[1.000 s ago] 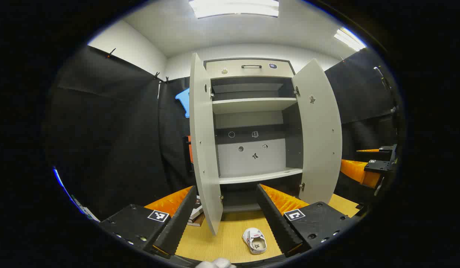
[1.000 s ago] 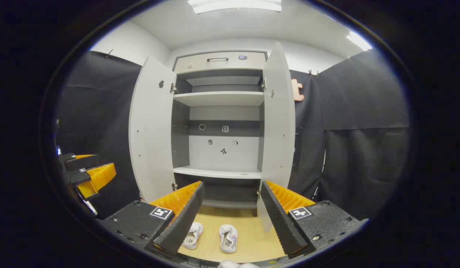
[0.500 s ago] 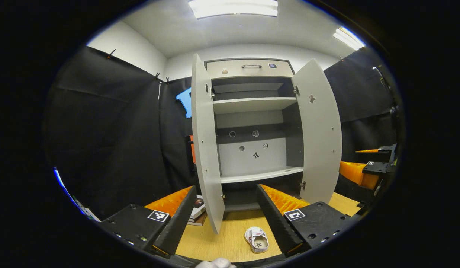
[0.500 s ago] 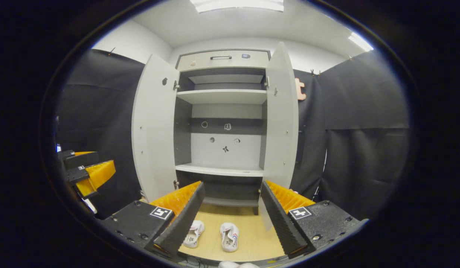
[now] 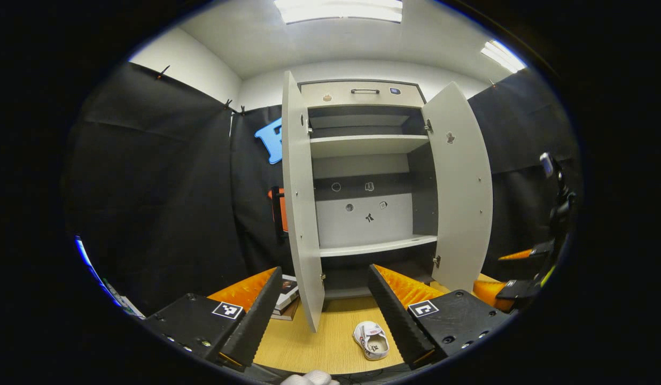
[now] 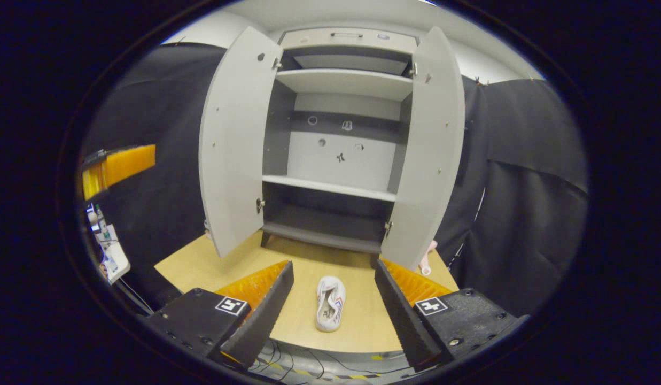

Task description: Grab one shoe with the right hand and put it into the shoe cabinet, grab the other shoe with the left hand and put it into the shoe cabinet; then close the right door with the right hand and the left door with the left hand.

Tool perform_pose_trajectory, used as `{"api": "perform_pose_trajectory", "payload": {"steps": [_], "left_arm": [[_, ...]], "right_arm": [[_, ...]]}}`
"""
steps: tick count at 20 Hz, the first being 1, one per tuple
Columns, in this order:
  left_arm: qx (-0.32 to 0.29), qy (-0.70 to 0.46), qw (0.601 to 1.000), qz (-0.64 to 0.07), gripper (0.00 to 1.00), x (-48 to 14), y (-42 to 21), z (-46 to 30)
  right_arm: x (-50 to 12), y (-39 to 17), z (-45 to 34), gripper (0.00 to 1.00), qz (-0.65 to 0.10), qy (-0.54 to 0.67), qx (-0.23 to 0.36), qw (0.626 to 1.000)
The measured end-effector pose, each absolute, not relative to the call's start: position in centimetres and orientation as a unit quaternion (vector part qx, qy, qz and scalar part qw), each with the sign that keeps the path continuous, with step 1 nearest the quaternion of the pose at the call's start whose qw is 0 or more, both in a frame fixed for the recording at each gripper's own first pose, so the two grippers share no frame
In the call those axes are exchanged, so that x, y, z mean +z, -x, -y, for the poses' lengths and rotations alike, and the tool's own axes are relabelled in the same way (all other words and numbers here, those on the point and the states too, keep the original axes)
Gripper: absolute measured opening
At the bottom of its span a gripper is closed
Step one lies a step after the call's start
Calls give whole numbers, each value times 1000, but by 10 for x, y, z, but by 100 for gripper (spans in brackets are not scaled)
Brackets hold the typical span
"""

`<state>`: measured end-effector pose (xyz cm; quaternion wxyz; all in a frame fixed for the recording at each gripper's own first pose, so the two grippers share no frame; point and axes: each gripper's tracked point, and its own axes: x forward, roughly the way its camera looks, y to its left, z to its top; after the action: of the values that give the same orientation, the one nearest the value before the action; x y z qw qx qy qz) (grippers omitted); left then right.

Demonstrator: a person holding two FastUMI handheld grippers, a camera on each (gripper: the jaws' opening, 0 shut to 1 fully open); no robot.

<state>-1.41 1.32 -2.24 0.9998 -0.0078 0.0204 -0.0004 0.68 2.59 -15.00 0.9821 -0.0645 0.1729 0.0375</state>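
The shoe cabinet point(image 5: 370, 160) point(image 6: 335, 155) stands with both doors swung wide and its shelves bare. On the wooden floor board in front lies a small white shoe point(image 6: 329, 303), toe toward the cabinet; in the right gripper view it sits between and beyond the fingers of my right gripper point(image 6: 333, 266), which is open and holds nothing. My left gripper point(image 5: 325, 269) is open too and higher up, with a white shoe point(image 5: 371, 340) below it by its right finger. The right gripper point(image 5: 514, 278) shows at the left gripper view's far right, the left gripper point(image 6: 119, 166) at the right gripper view's left edge.
A stack of books point(image 5: 285, 299) lies on the floor behind the left door point(image 5: 298, 203). A pink object point(image 6: 427, 255) sits by the foot of the right door point(image 6: 429, 149). Cables point(image 6: 303, 369) run under the floor board's near edge point(image 6: 330, 342). Black cloth walls both sides.
My right gripper has dropped and tipped downward toward the floor, so one shoe now lies centred between its fingers. The left gripper has barely shifted.
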Motion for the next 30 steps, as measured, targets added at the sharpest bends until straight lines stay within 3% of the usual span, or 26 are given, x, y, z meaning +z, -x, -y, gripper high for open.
{"api": "perform_pose_trajectory", "payload": {"steps": [5,11,14,15,17,19,23,24,25,26,27,30], "left_arm": [[11,17,999,-38,96,-35,18,-28],[41,20,997,-55,96,-47,12,-36],[54,14,997,-60,96,-46,8,-38],[57,13,996,-62,96,-46,6,-38],[69,11,995,-69,96,-48,2,-40],[79,14,994,-73,96,-45,-1,-41],[91,10,992,-84,96,-44,-11,-43],[97,7,992,-84,96,-45,-12,-42],[100,5,991,-86,96,-46,-14,-42],[104,4,991,-86,96,-46,-17,-41],[107,3,990,-88,96,-45,-18,-40],[113,1,989,-91,96,-46,-22,-37]], "right_arm": [[-242,-16,-35,98,-291,67,59,953],[-319,-60,-46,93,-336,11,69,939],[-362,-89,-47,77,-358,-12,66,931],[-376,-98,-46,80,-366,-11,62,928],[-399,-116,-47,76,-379,-18,61,923],[-419,-133,-44,65,-391,-19,54,919],[-437,-168,-47,66,-382,-10,58,922],[-442,-173,-51,59,-388,-31,59,919],[-444,-181,-54,63,-389,-48,61,918],[-444,-191,-55,58,-385,-61,60,919],[-444,-200,-55,46,-381,-66,54,920],[-450,-217,-57,40,-385,-75,47,919]]}}
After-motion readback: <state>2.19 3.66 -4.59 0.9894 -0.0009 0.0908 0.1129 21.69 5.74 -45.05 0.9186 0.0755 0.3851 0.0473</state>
